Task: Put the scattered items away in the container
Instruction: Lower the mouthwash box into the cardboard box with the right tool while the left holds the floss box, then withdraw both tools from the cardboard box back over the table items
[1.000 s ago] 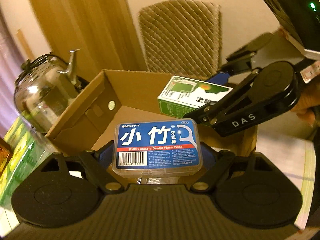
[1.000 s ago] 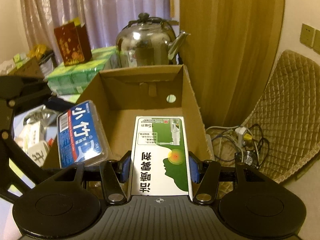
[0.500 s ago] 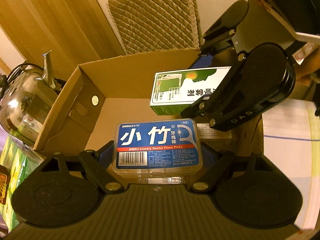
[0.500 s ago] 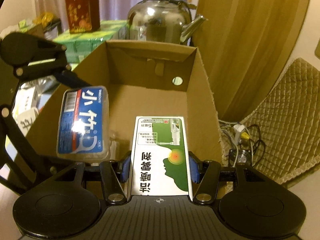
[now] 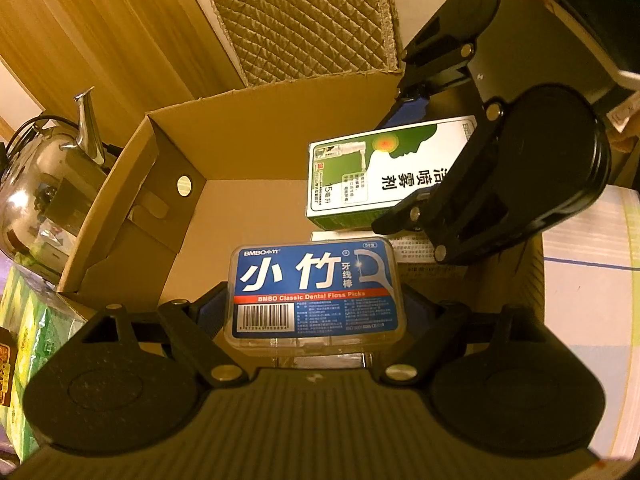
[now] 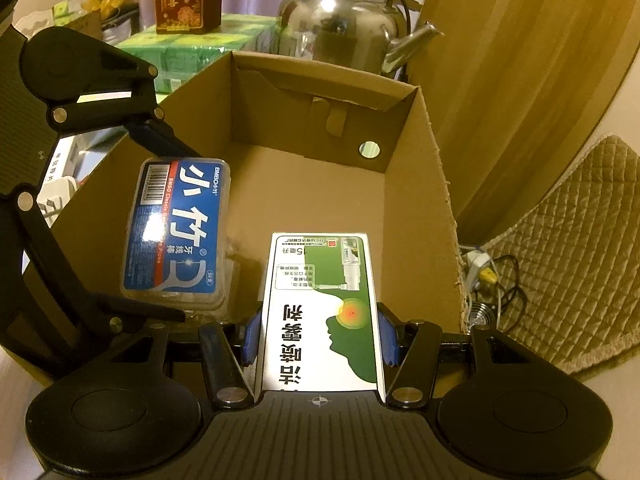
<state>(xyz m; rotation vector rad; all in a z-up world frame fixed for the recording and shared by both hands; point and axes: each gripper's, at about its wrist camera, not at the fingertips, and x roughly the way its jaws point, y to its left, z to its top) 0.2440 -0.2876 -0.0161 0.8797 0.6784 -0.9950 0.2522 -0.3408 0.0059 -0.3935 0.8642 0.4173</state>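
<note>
The dental floss box (image 5: 314,294) hung over the cardboard box (image 5: 280,128), clamped between the left gripper (image 5: 314,312) jaws. Beside it, also above the box's open interior, the green-and-white spray carton (image 6: 322,312) sat clamped in the right gripper (image 6: 320,340). A steel kettle (image 6: 344,20) stood just behind the box's far wall.

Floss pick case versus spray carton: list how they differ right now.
The floss pick case is clear plastic with a blue label and rounded corners; the spray carton is green-and-white cardboard with square edges. The left gripper clamps the case, the right gripper the carton. Both hang over the open cardboard box, unreleased.
</note>
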